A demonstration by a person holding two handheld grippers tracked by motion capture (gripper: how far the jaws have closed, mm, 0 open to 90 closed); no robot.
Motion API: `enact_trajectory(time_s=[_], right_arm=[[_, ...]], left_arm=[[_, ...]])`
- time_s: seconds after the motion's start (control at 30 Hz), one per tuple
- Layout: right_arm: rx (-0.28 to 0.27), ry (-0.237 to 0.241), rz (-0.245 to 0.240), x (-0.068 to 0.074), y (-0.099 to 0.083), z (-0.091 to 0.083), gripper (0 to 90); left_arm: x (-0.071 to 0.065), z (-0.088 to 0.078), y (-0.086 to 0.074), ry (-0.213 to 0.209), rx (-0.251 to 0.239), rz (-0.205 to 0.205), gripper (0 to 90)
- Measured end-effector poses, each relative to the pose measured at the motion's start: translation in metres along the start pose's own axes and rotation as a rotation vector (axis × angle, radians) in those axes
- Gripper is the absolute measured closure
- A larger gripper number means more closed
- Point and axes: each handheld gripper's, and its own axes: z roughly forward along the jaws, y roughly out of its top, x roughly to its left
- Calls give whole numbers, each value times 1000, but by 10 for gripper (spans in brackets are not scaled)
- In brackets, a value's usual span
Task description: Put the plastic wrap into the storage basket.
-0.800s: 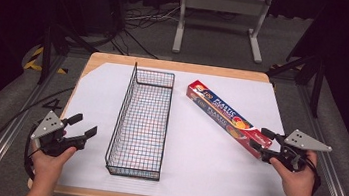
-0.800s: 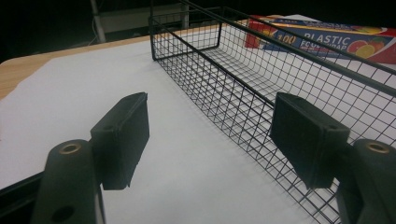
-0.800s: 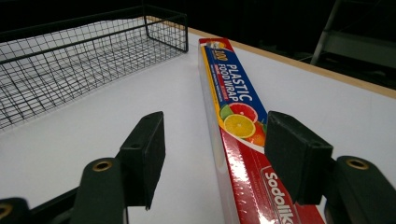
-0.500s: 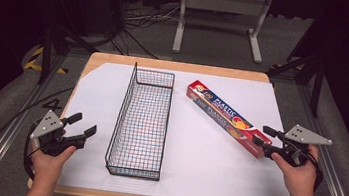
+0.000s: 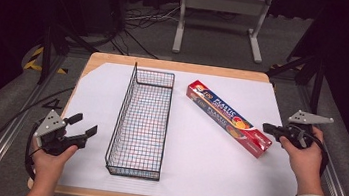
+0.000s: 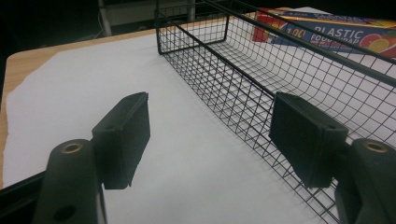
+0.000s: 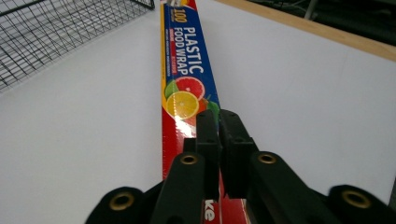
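Black right gripper [image 5: 270, 130], jaws together, has pulled back off the plastic-wrap box [image 5: 229, 117].

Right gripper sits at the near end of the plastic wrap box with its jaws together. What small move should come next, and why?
Probably open the right gripper first: its jaws are shut, pads together, above the near end of the plastic wrap box, gripping nothing. The box lies flat on the white sheet beside the wire basket, so opened jaws could then drop astride it.

Dark room, grey stand [image 5: 220, 20] behind table [image 5: 176, 66]
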Motion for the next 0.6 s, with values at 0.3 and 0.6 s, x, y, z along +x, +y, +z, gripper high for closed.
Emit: enact_trajectory(time_s=[0.3,0.6], right_arm=[[59,-17,39,-15,2,11,900],[132,-32,64,-26,-6,24,900]], left_arm=[[-1,0,0,6,3,4,292],[0,0,-1,6,5,1,290]])
